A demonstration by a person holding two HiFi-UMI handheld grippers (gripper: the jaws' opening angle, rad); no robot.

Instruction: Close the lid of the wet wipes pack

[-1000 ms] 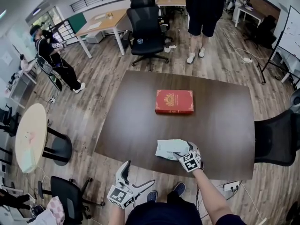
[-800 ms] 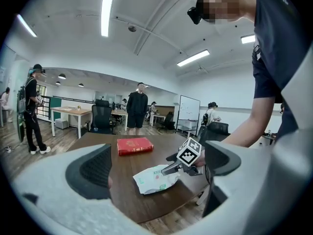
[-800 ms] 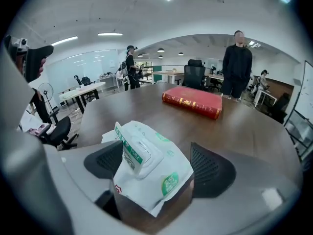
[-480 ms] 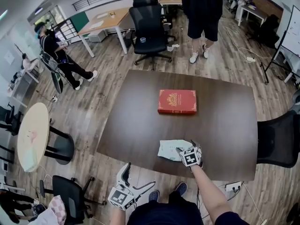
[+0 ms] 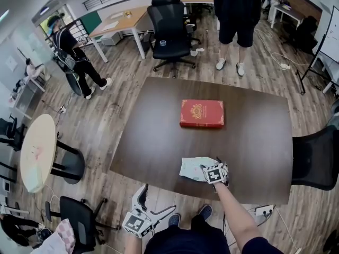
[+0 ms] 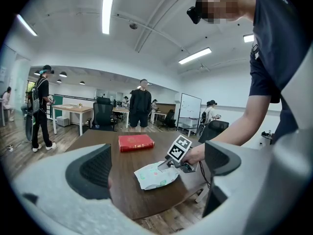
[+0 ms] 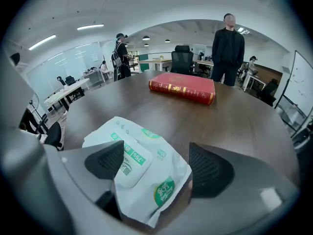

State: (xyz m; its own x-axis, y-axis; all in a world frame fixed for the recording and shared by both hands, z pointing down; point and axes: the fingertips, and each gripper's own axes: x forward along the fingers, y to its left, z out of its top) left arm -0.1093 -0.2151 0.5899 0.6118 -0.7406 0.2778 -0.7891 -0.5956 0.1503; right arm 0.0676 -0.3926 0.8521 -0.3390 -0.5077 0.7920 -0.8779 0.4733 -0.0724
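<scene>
The wet wipes pack [image 5: 192, 168] is a pale green and white pouch lying near the front edge of the dark wooden table [image 5: 159, 126]. In the right gripper view the pack [image 7: 146, 173] shows its white lid flap [image 7: 128, 158], which looks flat against the pouch. My right gripper [image 5: 203, 169] is open, with a jaw on either side of the pack's near end [image 7: 156, 166]. My left gripper [image 5: 157, 200] hangs open and empty below the table's front edge. From the left gripper view [image 6: 156, 165] I see the pack [image 6: 154, 176] with the right gripper [image 6: 171, 161] on it.
A red book [image 5: 202, 114] lies on the middle of the table, beyond the pack. A black chair [image 5: 313, 157] stands at the table's right side and another [image 5: 169, 28] beyond the far edge. A person [image 5: 235, 15] stands behind the table, another [image 5: 71, 52] at far left.
My right gripper has edged slightly further over the pack. The left gripper has not moved. The people in the background have shifted a little.
</scene>
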